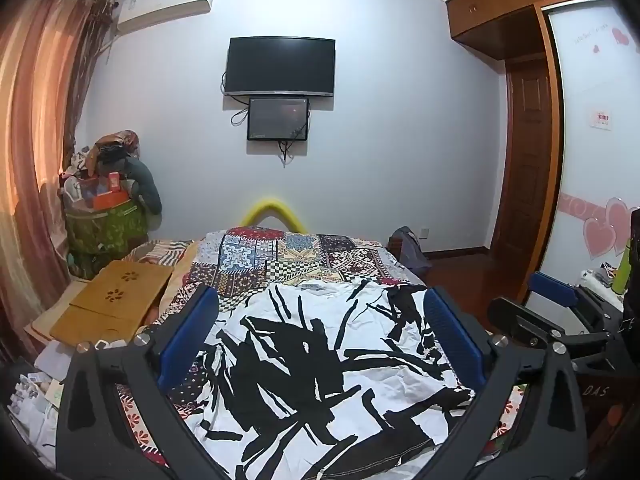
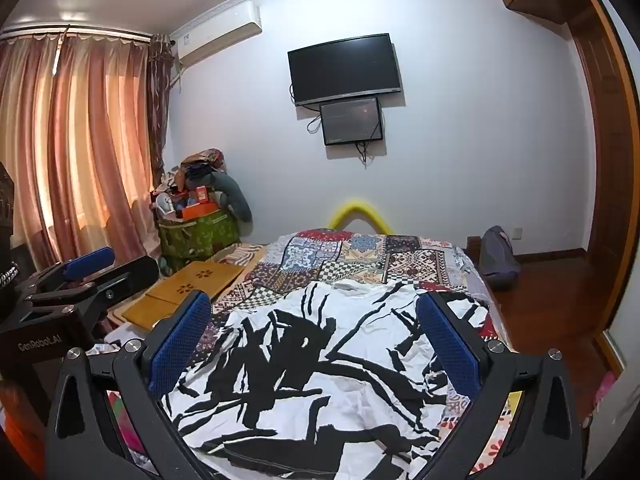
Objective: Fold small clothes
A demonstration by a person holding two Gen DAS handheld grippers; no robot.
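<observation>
Left gripper (image 1: 320, 334) and right gripper (image 2: 314, 338) side by side, jaws spread wide, gripping nothing

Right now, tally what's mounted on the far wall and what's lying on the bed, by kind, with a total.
Wall screens: 2, the large black TV and the smaller screen below it
Air conditioners: 1, air conditioner
Garments on bed: 1, black-and-white printed garment
Wooden lap desks: 1, lap desk
Patchwork bedspreads: 1, patchwork bedspread
Total: 6
</observation>
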